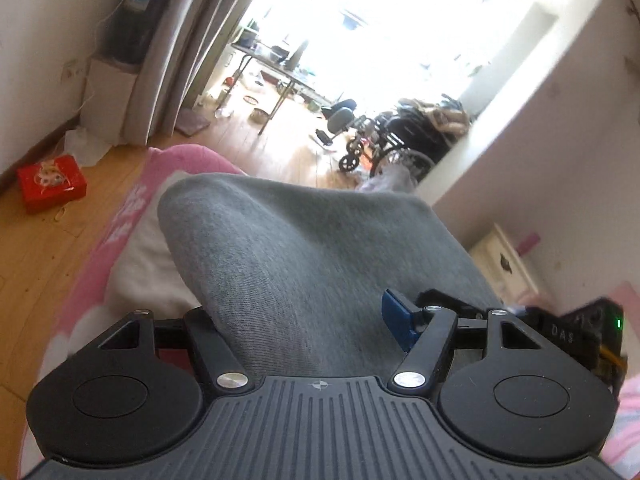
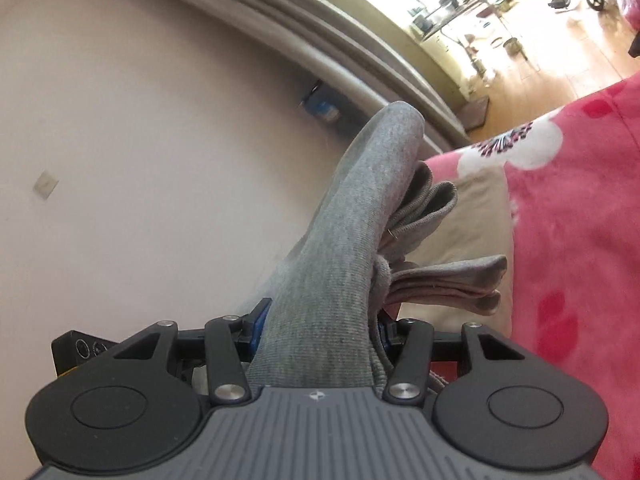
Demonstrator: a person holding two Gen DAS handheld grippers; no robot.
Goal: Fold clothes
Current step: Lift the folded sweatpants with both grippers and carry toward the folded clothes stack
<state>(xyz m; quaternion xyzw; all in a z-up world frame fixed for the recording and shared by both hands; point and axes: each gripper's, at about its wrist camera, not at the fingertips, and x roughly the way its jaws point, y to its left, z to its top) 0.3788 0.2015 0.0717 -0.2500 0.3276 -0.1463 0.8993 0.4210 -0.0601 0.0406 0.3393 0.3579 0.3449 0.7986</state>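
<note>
Our right tool (image 2: 318, 330) is clenched on a bunched edge of the grey garment (image 2: 344, 240); our left tool (image 1: 304, 320) has the same grey knit (image 1: 304, 248) between its fingers, probably gripped, though the left pad is hidden. The cloth hangs lifted over the pink bed cover (image 2: 580, 220). It looks soft, thick and limp, so we should hold edges and corners.

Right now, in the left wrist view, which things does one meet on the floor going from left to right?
red box → white cabinet → grey curtain → folding table → office chair → wheelchair
</note>
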